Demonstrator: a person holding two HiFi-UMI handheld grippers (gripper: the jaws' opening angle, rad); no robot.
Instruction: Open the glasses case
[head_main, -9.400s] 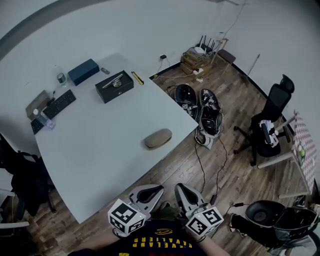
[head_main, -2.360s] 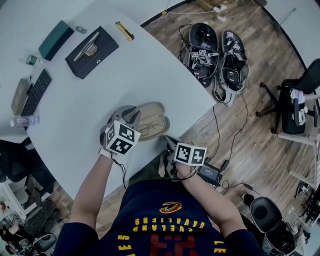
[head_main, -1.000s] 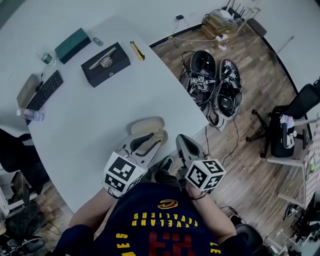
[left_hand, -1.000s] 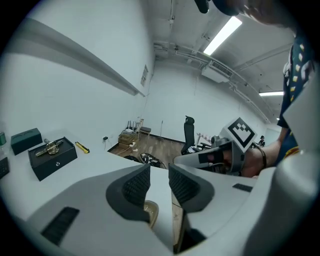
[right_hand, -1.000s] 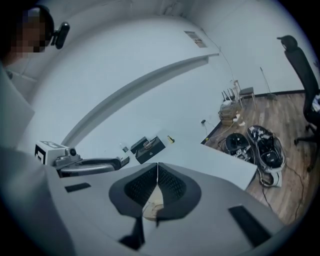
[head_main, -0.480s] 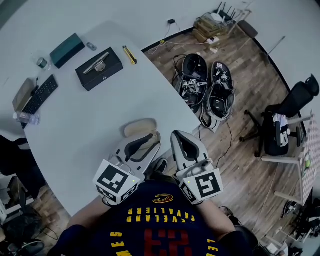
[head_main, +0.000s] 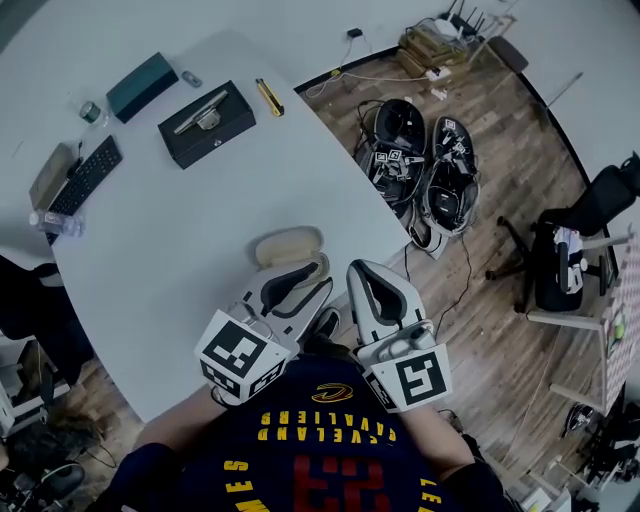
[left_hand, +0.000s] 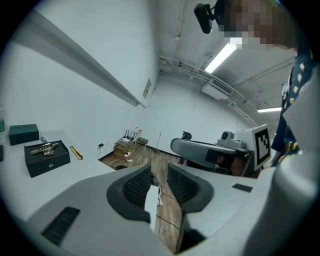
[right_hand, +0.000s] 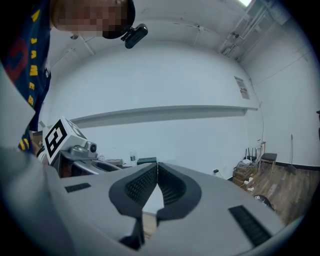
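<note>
Glasses case (head_main: 287, 246) is open. It sits in the centre of the head view, near the lower-right edge of the white worktop (head_main: 170, 250). One tan half lies flat and fully visible. The other half is partly covered by the left tool (head_main: 300, 280), which hangs over it. Can't tell what's inside.

Left tool: released. Its own view shows the ribbed pads (left_hand: 137, 186) apart with a clear gap, and only the worktop edge and wood floor show through it. No contact with the case is visible.

Right tool (head_main: 368, 285): clenched on nothing. Its own view shows the pad tips meeting and nothing pinched between them. In the head view it is just right of the left tool, past the worktop edge and over the floor. Both tools are close to the person's torso at the bottom of the frame, marker cubes nearest the body.

Rest of the worktop, upper left of the head view, well clear of the case:
- black box (head_main: 206, 123) with a metal item on top
- teal box (head_main: 143, 86)
- yellow cutter (head_main: 268, 97)
- keyboard (head_main: 86, 176)
- bottle (head_main: 55, 222)

On the floor, upper right: open bags of gear (head_main: 420, 170). There is an office chair (head_main: 585, 235) at the right edge.
</note>
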